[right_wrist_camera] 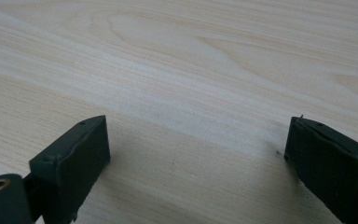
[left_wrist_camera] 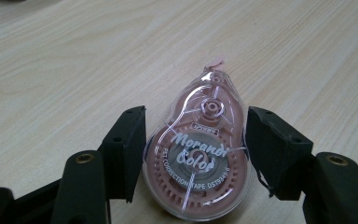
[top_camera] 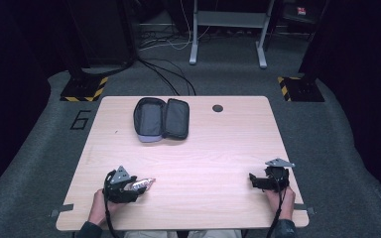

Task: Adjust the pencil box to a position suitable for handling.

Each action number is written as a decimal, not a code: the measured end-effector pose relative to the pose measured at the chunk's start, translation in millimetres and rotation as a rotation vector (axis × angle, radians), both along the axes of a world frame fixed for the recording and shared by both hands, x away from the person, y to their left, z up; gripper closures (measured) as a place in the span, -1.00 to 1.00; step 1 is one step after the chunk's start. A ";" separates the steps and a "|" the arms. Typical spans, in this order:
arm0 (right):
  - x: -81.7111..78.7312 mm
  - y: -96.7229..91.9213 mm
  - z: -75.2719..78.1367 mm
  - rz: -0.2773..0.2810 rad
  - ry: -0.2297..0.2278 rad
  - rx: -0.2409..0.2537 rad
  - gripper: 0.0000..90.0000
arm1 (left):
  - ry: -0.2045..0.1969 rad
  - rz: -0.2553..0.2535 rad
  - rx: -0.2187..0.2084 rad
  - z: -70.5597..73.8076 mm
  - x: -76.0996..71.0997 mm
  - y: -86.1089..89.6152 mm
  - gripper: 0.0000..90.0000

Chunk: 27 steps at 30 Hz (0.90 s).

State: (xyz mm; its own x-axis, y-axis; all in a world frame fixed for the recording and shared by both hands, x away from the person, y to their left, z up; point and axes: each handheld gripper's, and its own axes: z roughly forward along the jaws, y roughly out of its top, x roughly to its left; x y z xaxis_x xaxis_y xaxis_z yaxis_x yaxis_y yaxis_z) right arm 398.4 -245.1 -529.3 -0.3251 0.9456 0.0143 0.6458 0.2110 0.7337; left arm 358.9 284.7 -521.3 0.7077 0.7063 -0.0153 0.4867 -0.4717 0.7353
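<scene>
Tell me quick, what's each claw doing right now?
Left gripper: jaws closed on the pink correction tape, pads against its sides.
Right gripper: open, nothing between its jaws, over bare table.

On the table [top_camera: 218, 148], an opened pouch [top_camera: 161, 119] lies in the upper middle of the high view, slightly left of centre, with a small round hole [top_camera: 218, 108] in the tabletop to its right. At lower left, the left tool [top_camera: 136, 186] sits near the table's front edge with a correction tape dispenser [left_wrist_camera: 198, 163] lying flat on the table between its jaws, tip pointing away. At lower right, well apart, the right tool [top_camera: 252, 179] rests over bare table.
</scene>
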 end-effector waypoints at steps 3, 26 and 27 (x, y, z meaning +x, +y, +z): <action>0.0 0.0 0.0 0.000 0.000 0.000 -0.86 | -0.014 0.028 -0.008 -1.1 -2.8 -5.4 -0.12; 0.2 0.0 -0.1 0.002 -0.004 -0.002 -0.86 | -0.005 0.075 -0.007 -0.6 -19.3 -29.3 -0.13; 0.2 0.0 -0.1 0.002 -0.004 -0.002 -0.86 | -0.010 0.087 -0.013 -1.3 -20.5 -31.1 -0.13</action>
